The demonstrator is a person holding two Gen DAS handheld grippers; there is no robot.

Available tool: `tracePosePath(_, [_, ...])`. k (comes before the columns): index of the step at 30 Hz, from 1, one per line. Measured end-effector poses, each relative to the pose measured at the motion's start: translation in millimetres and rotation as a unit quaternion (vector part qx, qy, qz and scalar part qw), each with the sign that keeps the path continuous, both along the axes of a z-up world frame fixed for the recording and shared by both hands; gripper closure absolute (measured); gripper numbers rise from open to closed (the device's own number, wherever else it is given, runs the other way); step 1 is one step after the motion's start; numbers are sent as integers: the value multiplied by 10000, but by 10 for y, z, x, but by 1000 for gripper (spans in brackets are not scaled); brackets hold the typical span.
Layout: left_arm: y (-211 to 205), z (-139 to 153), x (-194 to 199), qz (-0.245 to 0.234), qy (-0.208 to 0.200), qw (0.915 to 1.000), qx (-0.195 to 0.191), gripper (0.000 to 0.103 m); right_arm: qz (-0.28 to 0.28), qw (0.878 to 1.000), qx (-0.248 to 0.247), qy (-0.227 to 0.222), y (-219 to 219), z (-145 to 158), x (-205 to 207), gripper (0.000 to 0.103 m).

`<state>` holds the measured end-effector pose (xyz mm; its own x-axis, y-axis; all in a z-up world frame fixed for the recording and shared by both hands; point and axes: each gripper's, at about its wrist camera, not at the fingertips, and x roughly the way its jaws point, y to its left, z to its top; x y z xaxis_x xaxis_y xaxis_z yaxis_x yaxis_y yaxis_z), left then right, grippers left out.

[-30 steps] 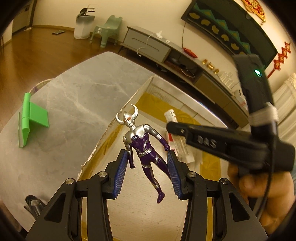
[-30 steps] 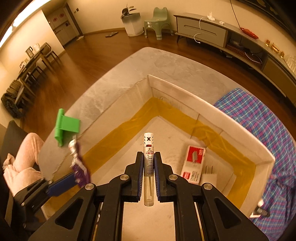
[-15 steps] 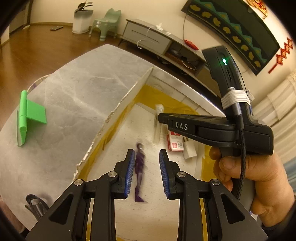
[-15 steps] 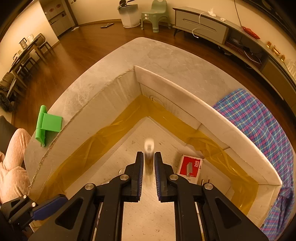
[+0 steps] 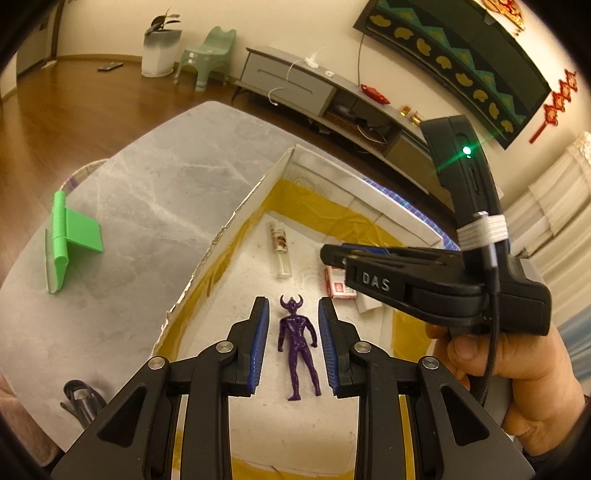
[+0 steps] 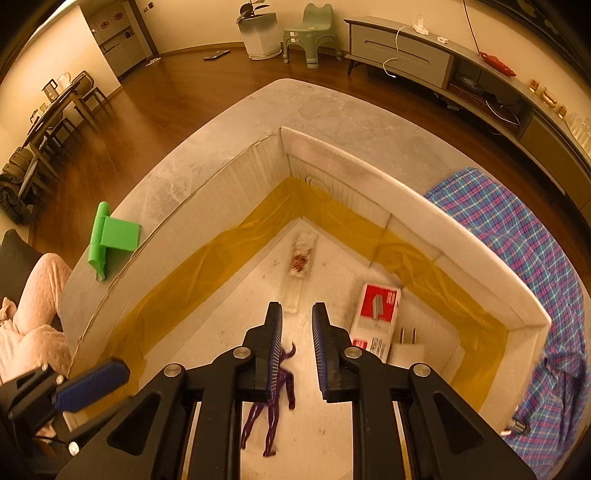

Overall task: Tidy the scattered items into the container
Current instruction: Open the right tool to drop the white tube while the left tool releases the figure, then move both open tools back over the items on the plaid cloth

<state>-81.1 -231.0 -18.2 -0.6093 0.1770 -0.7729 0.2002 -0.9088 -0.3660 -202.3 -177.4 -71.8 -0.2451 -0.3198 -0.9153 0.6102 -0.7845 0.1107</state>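
A grey TV cabinet (image 6: 402,55), a green child's chair (image 6: 310,31) and a potted plant (image 6: 258,35) line the far wall.

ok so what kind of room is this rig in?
Looks like a home living room: TV console along the wall, small chair and potted plant on wood flooring, dining table further back.
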Motion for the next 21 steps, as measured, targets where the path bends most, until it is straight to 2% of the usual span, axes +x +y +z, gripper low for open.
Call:
tracePosePath(9, [168,231,221,-97,288,9987,-398,72,225,9956,-798,426,389,482,493,77])
tracePosePath(14, [311,359,355,-272,552,9968,-502,70,343,9874,-1279,863,667,771,918,76])
tracePosePath(21, [438,465,542,-443,857,9938,-551,68,405,9760,-1715,1281,1110,939,1384,73])
